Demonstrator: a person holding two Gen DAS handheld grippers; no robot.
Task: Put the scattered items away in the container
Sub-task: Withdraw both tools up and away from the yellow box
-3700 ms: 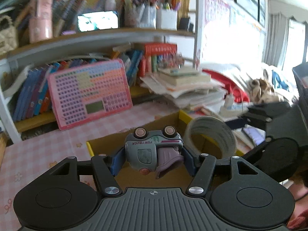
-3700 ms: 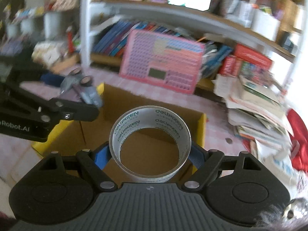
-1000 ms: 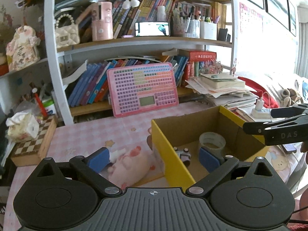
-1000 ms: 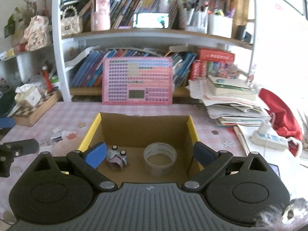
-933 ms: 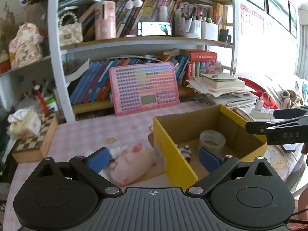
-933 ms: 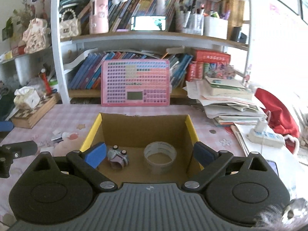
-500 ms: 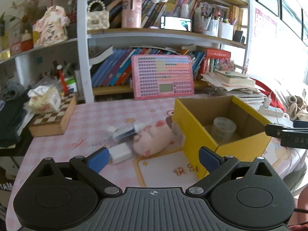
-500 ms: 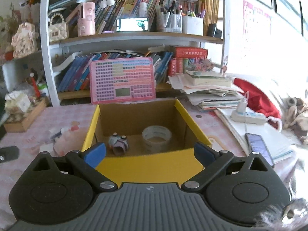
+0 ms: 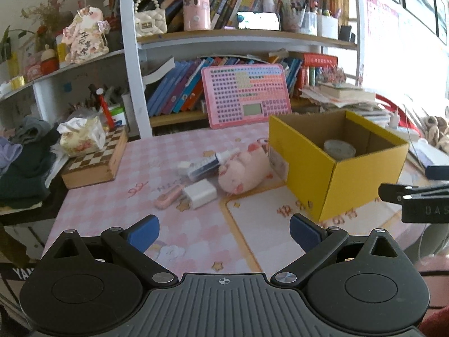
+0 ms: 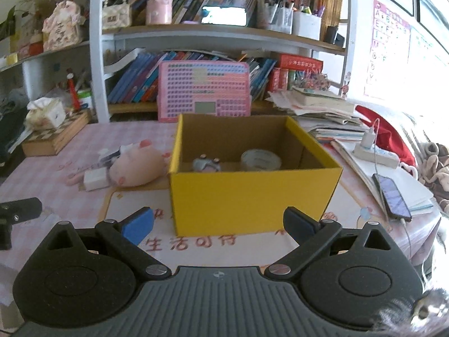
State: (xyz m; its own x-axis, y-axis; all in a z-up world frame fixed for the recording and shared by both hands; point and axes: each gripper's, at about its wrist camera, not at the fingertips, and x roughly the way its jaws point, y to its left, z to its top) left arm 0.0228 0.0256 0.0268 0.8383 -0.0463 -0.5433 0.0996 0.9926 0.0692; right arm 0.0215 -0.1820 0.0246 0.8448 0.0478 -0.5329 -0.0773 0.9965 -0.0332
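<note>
A yellow cardboard box [image 10: 252, 193] stands on the pink desk; it also shows in the left wrist view [image 9: 362, 185]. Inside lie a toy car [image 10: 206, 165] and a tape roll [image 10: 260, 159], the roll also visible from the left [image 9: 339, 148]. Left of the box lie a pink plush pig [image 9: 242, 170] [image 10: 134, 167], a white charger block [image 9: 199, 193] [image 10: 94, 179], a dark tube [image 9: 209, 163] and a small pink item [image 9: 168, 200]. My left gripper [image 9: 224, 230] and right gripper [image 10: 219, 223] are open and empty, held back from the desk items.
A checkered wooden box [image 9: 95, 160] with a tissue pack sits at the left. A pink keyboard toy [image 9: 247, 95] leans on the bookshelf. Stacked papers [image 10: 322, 112], a power strip [image 10: 376, 151] and a phone [image 10: 391, 193] lie right of the box.
Both grippers let go of the toy car and tape roll into the box, then pulled back and away from it. The views now take in more of the desk.
</note>
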